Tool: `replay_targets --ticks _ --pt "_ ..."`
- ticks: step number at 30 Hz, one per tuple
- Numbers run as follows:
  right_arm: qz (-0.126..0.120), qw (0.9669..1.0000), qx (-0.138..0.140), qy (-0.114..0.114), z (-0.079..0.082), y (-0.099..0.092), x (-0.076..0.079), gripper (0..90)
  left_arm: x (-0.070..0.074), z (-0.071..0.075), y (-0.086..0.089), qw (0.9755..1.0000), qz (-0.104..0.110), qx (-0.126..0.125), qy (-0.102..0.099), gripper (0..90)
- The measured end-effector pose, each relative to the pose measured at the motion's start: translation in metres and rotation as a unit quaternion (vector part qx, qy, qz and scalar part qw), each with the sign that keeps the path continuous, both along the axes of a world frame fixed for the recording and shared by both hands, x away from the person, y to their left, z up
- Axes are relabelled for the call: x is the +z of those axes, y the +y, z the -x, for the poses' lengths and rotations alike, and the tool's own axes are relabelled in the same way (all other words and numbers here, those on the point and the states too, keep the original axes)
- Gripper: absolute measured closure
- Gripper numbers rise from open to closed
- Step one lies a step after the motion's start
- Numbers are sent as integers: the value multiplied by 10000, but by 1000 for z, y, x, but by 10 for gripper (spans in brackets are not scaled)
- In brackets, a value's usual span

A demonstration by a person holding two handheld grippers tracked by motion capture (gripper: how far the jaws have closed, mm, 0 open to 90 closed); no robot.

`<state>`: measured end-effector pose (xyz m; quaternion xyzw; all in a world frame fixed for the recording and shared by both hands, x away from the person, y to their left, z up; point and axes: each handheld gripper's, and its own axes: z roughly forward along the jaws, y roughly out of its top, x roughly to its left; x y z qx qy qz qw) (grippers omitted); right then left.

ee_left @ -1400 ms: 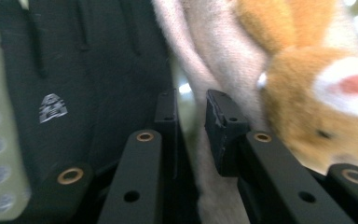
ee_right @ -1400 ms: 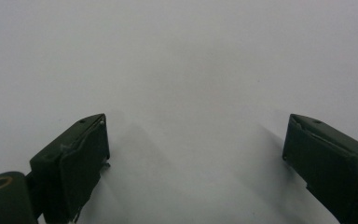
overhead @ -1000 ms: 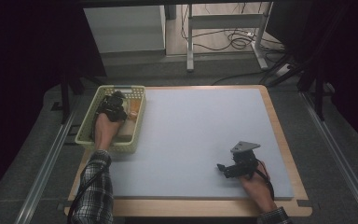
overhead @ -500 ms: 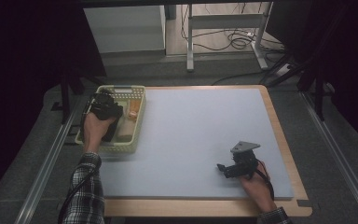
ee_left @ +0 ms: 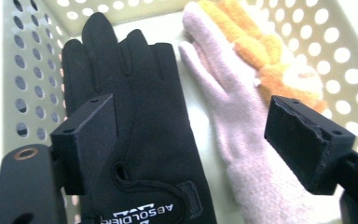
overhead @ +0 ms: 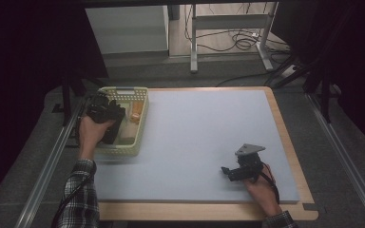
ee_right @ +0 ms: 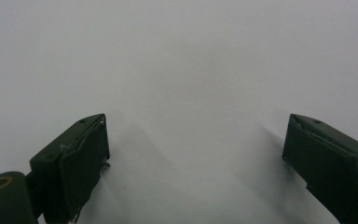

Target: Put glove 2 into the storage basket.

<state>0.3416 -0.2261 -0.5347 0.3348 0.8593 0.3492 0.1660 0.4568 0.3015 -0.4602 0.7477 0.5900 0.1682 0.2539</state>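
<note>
The left gripper (ee_left: 189, 140) hangs above the pale perforated basket (overhead: 138, 97), its jaws having just been opening and now standing wide with nothing clamped between them. On the basket floor below it lie a black glove (ee_left: 140, 126), a pink knitted glove (ee_left: 242, 135) just beside it, and an orange glove (ee_left: 261, 46) touching the pink one toward the far wall. Well apart from the basket, the right gripper (overhead: 225, 172) rests on the grey mat (overhead: 204, 133), jaws spread wide and empty.

Gloves (ee_left: 140, 126) side by side in basket (overhead: 140, 121), table's (overhead: 195, 137) left edge
</note>
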Motion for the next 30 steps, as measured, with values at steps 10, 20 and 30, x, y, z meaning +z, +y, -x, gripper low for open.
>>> replay_targets --ticks 10,20,30 --pt "0 10000 0 -1 0 0 0 69 3 9 1 9998 162 -95 -98 135" --pt "2 10000 2 -1 0 0 0 70 8 20 0 9988 365 -247 -217 121" --pt "1 10000 -2 1 0 0 0 70 12 30 1 9971 629 -354 -239 104"
